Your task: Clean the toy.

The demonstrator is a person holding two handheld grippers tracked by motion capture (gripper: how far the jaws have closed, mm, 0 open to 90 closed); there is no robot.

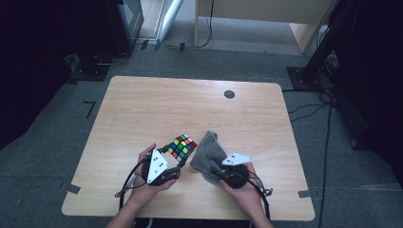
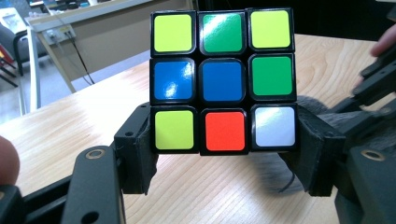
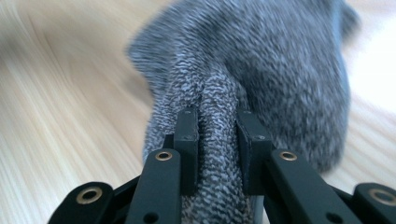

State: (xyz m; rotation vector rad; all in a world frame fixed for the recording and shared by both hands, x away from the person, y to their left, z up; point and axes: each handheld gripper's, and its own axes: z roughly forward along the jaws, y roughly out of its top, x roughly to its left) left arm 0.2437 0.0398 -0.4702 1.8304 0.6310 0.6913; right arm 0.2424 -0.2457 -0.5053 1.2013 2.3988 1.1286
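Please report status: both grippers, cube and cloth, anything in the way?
Left gripper clamps puzzle cube. Right gripper pinches grey cloth. Nothing between them.

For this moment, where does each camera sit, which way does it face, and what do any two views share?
High view: above the person's side, facing forward and down on the table; forearms, both hands, left gripper and right gripper.
Left gripper view: rides the left gripper, looks along its jaws clamping the cube; a fingertip at the left edge.
Right gripper view: rides the right gripper, looks along its jaws pinching the grey cloth.
Shared: high and left gripper views both show cube and cloth.
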